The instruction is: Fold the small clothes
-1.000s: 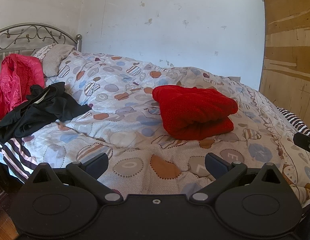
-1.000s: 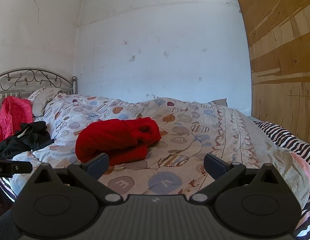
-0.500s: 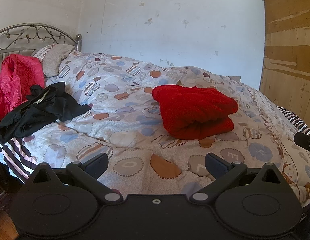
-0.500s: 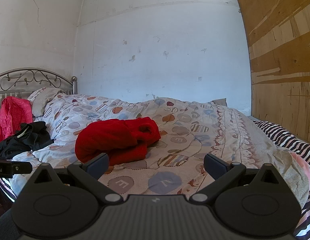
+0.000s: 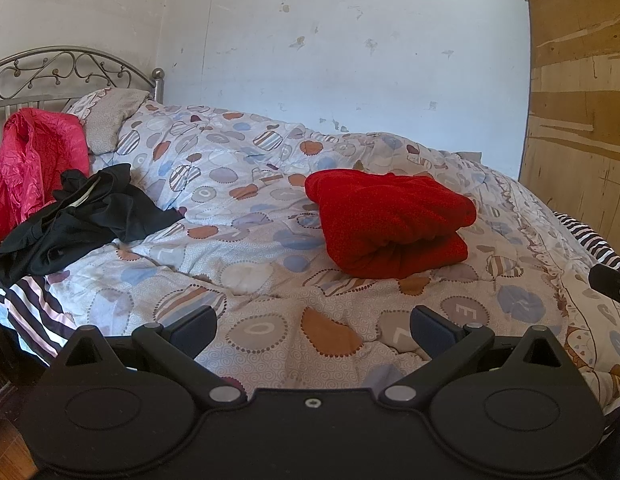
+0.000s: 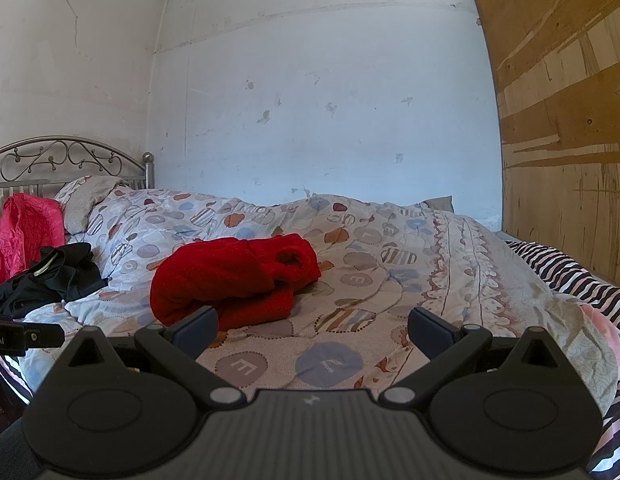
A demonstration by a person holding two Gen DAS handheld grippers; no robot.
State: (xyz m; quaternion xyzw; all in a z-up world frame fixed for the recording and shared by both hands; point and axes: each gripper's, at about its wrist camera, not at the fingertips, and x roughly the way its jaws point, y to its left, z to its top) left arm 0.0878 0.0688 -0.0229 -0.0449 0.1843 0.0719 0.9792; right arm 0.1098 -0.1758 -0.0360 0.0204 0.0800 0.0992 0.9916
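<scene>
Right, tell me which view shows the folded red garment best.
The left wrist view. There the red garment lies whole and unobstructed on the quilt, both folded layers visible. In the right wrist view it sits off to the left, and one finger of the right gripper covers its near edge.

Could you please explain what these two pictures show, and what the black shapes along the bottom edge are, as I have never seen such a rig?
There is no robot here. A person holds a two-finger gripper in each hand, and each carries a camera looking forward along its fingers. The black shapes are those tools: the left gripper in one view, the right gripper in the other. Both are open and hold nothing. Ahead is a bed with a patterned quilt. On it lie a folded red garment, a crumpled black garment and a pink garment near the metal headboard.
</scene>
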